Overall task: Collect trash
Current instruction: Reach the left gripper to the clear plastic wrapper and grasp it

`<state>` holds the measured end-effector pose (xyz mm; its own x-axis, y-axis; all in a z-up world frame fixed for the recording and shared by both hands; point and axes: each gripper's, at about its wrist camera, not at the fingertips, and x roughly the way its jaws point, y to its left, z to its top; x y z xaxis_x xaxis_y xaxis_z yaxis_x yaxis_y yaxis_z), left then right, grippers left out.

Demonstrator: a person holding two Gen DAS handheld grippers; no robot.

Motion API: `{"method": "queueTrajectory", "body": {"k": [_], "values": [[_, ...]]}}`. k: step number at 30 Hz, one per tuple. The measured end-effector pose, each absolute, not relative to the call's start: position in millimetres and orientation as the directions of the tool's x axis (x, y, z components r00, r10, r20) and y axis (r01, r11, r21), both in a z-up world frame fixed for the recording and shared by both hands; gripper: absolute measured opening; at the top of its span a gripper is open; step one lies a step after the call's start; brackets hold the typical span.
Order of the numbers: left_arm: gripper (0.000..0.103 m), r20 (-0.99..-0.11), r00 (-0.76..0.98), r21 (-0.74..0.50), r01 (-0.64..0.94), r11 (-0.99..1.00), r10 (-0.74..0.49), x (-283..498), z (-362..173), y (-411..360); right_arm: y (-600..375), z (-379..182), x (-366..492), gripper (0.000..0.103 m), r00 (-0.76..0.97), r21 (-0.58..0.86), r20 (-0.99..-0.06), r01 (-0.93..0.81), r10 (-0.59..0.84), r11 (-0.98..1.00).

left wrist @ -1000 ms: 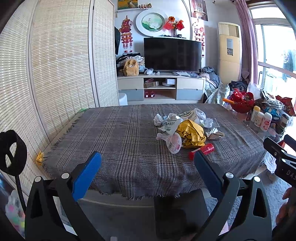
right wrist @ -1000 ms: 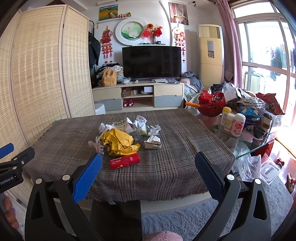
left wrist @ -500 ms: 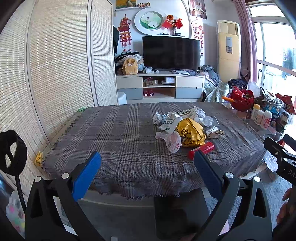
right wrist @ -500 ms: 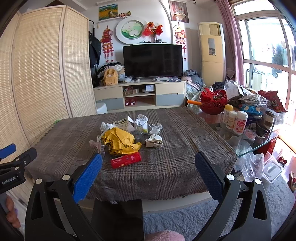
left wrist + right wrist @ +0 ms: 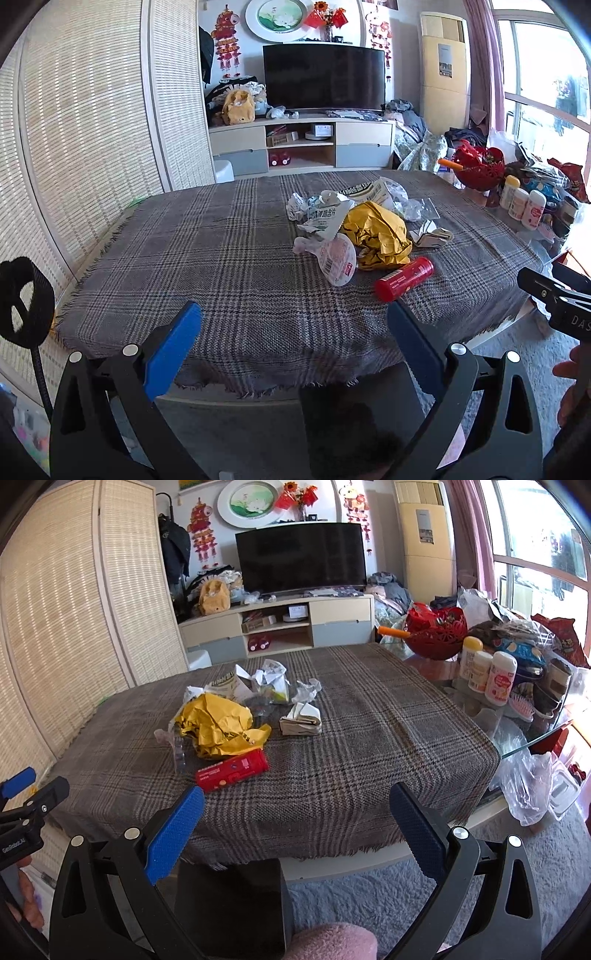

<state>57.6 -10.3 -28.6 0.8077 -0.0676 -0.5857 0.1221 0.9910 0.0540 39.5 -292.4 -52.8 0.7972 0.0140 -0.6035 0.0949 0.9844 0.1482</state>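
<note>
A heap of trash lies on the plaid-covered table (image 5: 207,258): a crumpled yellow bag (image 5: 376,232), a red tube (image 5: 404,278), a clear plastic wrapper (image 5: 332,258), white printed wrappers (image 5: 325,214) and a folded paper carton (image 5: 430,234). The right wrist view shows the same yellow bag (image 5: 218,725), red tube (image 5: 232,770) and carton (image 5: 301,722). My left gripper (image 5: 293,325) is open and empty, short of the table's near edge. My right gripper (image 5: 295,808) is open and empty at the near edge, right of the heap.
A glass side table (image 5: 517,734) on the right holds bottles (image 5: 500,677), a red basket (image 5: 437,629) and snack bags. A plastic bag (image 5: 528,786) hangs by the table corner. A woven screen (image 5: 85,122) stands left. A TV (image 5: 323,77) and cabinet stand behind. A dark chair back (image 5: 229,904) sits below.
Both grippers have moved forward towards the table; the trash heap looks nearer and larger. Both stay open and empty.
</note>
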Motion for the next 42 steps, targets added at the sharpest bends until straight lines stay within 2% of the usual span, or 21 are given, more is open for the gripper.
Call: {"method": "queueTrajectory", "body": {"k": [10, 20, 23, 28, 37, 42], "values": [[0.095, -0.654, 0.752, 0.045, 0.146, 0.988, -0.082, 108, -58, -25, -321, -71, 93, 0.100, 0.755, 0.163, -0.655, 0.128, 0.010, 0.978], [0.094, -0.705, 0.694, -0.019, 0.189, 0.982, -0.147, 160, -77, -39, -329, -90, 150, 0.099, 0.721, 0.189, -0.687, 0.061, 0.088, 0.980], [0.087, -0.717, 0.677, -0.012, 0.223, 0.975, -0.163, 172, -84, -52, -328, -94, 166, 0.094, 0.709, 0.198, -0.694, 0.026, 0.122, 0.980], [0.065, -0.739, 0.652, -0.027, 0.224, 0.974, -0.171, 192, -93, -62, -327, -101, 190, 0.089, 0.699, 0.176, -0.705, 0.010, 0.119, 0.984], [0.064, -0.768, 0.625, -0.005, 0.215, 0.977, -0.142, 209, -107, -76, -313, -115, 226, 0.087, 0.671, 0.125, -0.735, -0.017, 0.104, 0.992], [0.064, -0.780, 0.612, -0.001, 0.202, 0.979, -0.127, 218, -113, -75, -319, -124, 237, 0.087, 0.656, 0.146, -0.746, 0.000, 0.110, 0.989]]}}
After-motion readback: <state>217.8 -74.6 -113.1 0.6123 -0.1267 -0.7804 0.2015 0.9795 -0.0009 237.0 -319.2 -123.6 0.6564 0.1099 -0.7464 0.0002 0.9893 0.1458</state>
